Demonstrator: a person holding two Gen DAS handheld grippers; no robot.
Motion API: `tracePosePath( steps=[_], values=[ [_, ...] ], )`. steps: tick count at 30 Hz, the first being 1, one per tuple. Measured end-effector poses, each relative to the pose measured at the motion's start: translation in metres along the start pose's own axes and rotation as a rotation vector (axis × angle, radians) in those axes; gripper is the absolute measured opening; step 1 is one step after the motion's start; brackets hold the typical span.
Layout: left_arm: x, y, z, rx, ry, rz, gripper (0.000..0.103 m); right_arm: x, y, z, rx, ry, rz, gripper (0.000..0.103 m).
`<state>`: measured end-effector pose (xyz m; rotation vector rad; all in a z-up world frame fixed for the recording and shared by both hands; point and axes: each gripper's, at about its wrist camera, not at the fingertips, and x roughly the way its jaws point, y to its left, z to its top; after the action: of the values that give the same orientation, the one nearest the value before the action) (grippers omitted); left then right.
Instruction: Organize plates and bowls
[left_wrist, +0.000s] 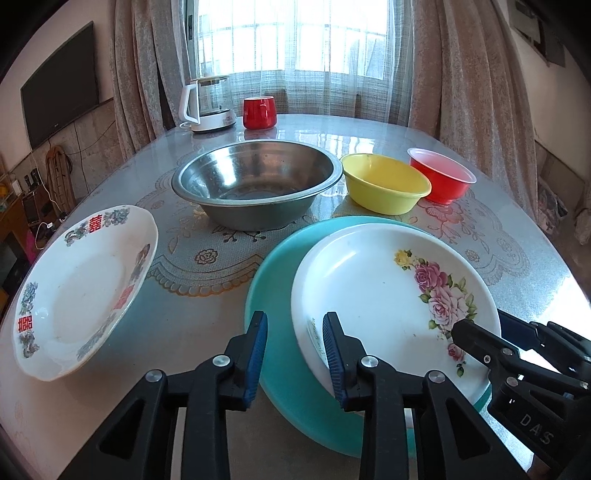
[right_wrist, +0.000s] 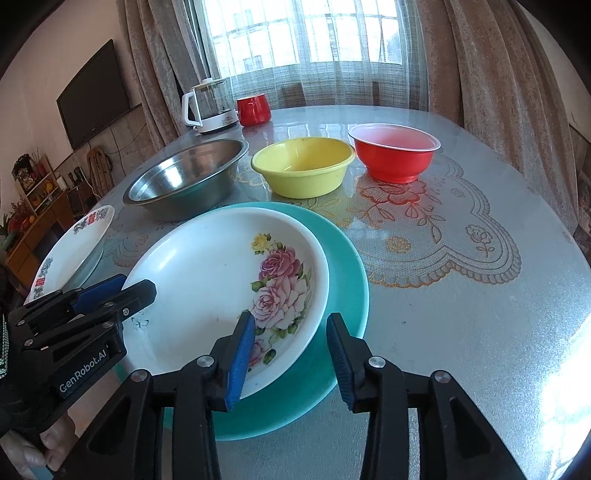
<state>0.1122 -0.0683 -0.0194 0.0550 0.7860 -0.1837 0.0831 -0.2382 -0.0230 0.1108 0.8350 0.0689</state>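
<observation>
From where I sit, the job looks partly done: the rose plate already lies inside the teal plate, shifted toward the teal plate's right and far rim so that a wide teal crescent shows on the left and near side. Starting left, the plate with red characters lies by itself well to the left of my left gripper, apart from the stack, with its outer edge seeming to overhang the counter; I judge it is the next plate to bring over. The left fingers stand spread with nothing pinched, one over the teal crescent and the other over the rose plate's near-left rim. Ahead of them sits the steel bowl, upright and mouth up. Moving right, my right gripper is also spread and holds nothing; its left finger hovers over the rose plate's near-right rim, and its right finger over the teal rim beside it. Beyond these fingers and farther right sit the yellow bowl and then the red bowl, each upright, close side by side but not nested, so the bowls are still to be gathered. The plates are round, with no long axis to speak of; both stacked plates lie flat and face up, and the rose spray runs from the plate's middle toward my right fingers.
</observation>
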Motion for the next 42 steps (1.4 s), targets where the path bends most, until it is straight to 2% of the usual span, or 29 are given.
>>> tracePosePath(
  steps=[5,9,17,22,30,37,42],
  values=[
    [-0.011,0.013,-0.002,-0.072,-0.025,-0.002,0.041,-0.009,-0.003,-0.003,0.008,-0.016,0.017,0.041],
    [-0.022,0.014,-0.002,-0.070,-0.054,0.032,0.041,-0.017,-0.007,-0.003,0.017,-0.032,0.014,0.041],
    [-0.036,0.016,-0.006,-0.067,-0.058,0.034,0.041,-0.029,-0.020,0.000,0.073,-0.040,0.031,0.042],
    [-0.042,0.020,-0.008,-0.068,-0.061,0.044,0.041,-0.036,-0.015,0.004,0.061,-0.054,0.038,0.042],
    [-0.061,0.038,-0.011,-0.097,-0.083,0.057,0.041,-0.043,0.013,0.008,-0.005,-0.061,0.078,0.042],
    [-0.067,0.063,-0.017,-0.155,-0.086,0.051,0.041,-0.047,0.049,0.010,-0.122,-0.070,0.136,0.042],
    [-0.077,0.080,-0.022,-0.182,-0.116,0.076,0.041,-0.042,0.074,0.007,-0.195,-0.051,0.172,0.042]
  ],
)
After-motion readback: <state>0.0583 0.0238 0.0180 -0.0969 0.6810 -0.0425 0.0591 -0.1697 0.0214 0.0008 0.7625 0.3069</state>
